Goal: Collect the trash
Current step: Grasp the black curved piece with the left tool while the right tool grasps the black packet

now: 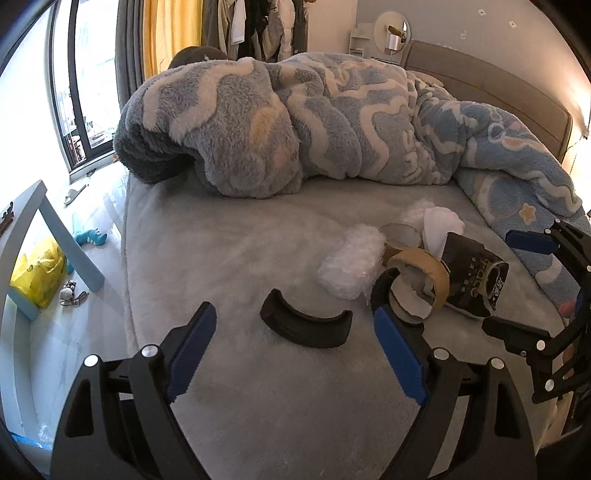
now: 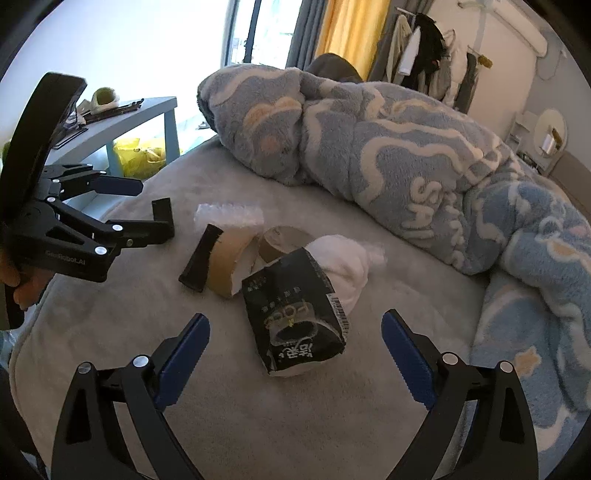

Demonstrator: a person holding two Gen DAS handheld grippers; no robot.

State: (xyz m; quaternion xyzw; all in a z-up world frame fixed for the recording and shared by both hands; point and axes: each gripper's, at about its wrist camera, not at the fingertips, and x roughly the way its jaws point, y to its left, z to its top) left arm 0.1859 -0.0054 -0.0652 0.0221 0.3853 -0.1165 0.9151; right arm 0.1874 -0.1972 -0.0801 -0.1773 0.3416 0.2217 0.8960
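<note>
Trash lies on the grey bed: a curved black plastic piece, a clear bubble-wrap wad, torn brown cardboard tape rolls, white crumpled paper and a black tissue pack. My left gripper is open, its fingers either side of the black curved piece. My right gripper is open just in front of the black tissue pack. The cardboard rolls, a black piece, the bubble wrap and white paper lie beyond. The left gripper also shows there, the right gripper in the left view.
A blue and white fleece blanket is heaped across the far half of the bed. A light blue table stands left of the bed with a yellow bag under it. A window, curtains and hung clothes are behind.
</note>
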